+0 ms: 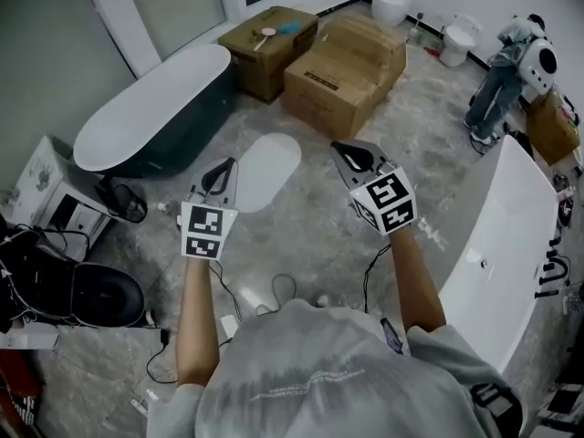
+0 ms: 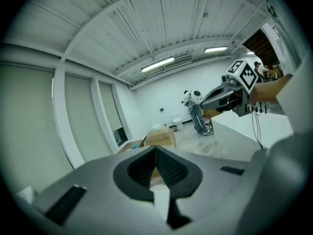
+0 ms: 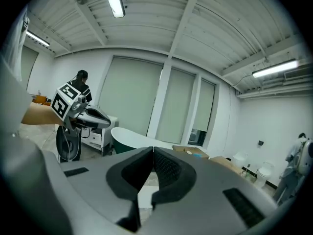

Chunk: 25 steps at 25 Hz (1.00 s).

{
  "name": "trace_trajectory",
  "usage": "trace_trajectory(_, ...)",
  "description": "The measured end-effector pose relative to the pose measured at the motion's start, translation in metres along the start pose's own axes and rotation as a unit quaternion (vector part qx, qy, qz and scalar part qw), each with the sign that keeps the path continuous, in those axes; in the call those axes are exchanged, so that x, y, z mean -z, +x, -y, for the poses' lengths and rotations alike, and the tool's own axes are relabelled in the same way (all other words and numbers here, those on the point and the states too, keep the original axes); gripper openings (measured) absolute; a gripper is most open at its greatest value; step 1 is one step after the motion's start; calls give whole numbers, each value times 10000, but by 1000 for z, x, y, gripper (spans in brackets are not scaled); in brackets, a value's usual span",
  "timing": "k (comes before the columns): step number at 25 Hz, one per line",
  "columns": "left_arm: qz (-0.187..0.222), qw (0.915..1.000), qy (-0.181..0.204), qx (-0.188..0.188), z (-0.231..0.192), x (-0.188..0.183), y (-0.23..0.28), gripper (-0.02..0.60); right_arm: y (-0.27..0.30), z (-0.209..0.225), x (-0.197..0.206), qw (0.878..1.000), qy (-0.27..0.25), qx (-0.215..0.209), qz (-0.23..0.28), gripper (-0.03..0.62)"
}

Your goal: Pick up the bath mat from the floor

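The left tongs are clenched tight, and nothing is held in them. The right tongs are clenched tight too, and they hold nothing. A person holds one in each hand, out in front, with both tips pointing a little down. Each one has a cube with black and white squares on it.

The white oval bath mat lies flat on the grey stone floor. In the head view it shows between the two tongs and a bit ahead of them. The left tongs show right beside its left edge. The right tongs show a little way off its right edge. Neither one touches the mat.

Past the mat on the left stands a dark oval bathtub that is white inside. Straight past the mat are two brown cardboard boxes, side by side. A long white tub stands along the right side of the floor. Two white toilets stand at the far wall. Another person stands in the far right corner.
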<state>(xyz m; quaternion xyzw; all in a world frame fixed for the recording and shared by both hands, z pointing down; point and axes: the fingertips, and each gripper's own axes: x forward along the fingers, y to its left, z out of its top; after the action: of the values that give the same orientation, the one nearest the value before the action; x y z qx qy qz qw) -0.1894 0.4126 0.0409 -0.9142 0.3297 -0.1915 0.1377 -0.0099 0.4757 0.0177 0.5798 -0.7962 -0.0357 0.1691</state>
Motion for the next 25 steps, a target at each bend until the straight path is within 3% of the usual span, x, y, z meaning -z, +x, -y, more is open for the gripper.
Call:
trace_trajectory(12,-40,9995,-192,-234,49,-14,30,17,-35,64,23,9988,100,-41,472,15)
trace_trajectory(21,-22,9982,-550,-243,56,-13,45,20,-39,76,39,9978,165,-378,528,17)
trace_trajectory(22,-54,9979,-596,-237,55,-10,48,38,-37,75,42,9978,115,-440,489,17)
trace_trajectory(23,-77,9977,-629,-230,54,-7,51,110,-35,75,45,9978,61,-488,445,17)
trace_trajectory(24,-83,9976,-651,-226,53,-5,56,142,-33,77,48,9979,12,-508,408,18)
trace_trajectory(25,-64,9975,-667,-227,52,-5,60,146,-31,80,51,9980,-14,-503,385,20)
